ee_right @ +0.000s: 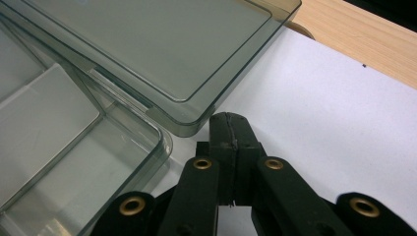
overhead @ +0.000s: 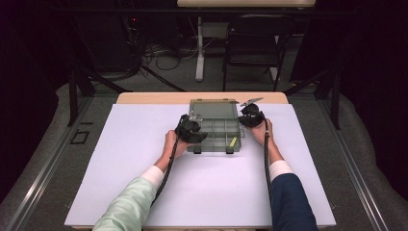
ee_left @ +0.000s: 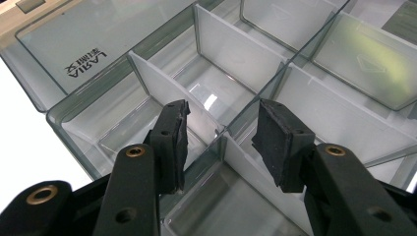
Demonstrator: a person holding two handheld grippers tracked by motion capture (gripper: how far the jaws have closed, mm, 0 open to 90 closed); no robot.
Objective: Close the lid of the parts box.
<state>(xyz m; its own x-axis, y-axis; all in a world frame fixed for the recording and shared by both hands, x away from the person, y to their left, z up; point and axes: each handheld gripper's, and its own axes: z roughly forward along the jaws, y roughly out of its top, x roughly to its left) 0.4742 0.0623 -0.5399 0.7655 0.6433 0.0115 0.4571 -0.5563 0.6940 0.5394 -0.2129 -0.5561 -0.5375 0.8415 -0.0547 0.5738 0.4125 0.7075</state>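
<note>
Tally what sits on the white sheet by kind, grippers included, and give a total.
Clear compartment box, lid open: 1
Black two-jaw grippers: 2, the left gripper over the compartments, the right gripper at the lid's corner
Total: 3

I see a smoke-grey, see-through organiser box [overhead: 214,127] on a plain pale lavender-white mat [overhead: 144,159], with its lid [ee_right: 162,44] the same tinted clear plastic and its dividers [ee_left: 162,88] frosted white. There is dark lettering [ee_left: 86,61] printed on the lid and a small yellow-green label [overhead: 233,142] at the box's front. My left gripper [ee_left: 221,142] and right gripper [ee_right: 230,147] are both matt black with brass-coloured rivets. The 2 sleeves differ: the left sleeve [overhead: 127,204] is mint green, the right sleeve [overhead: 291,204] navy blue, both with white cuffs. The table edge [ee_right: 359,34] is light wood grain.
</note>
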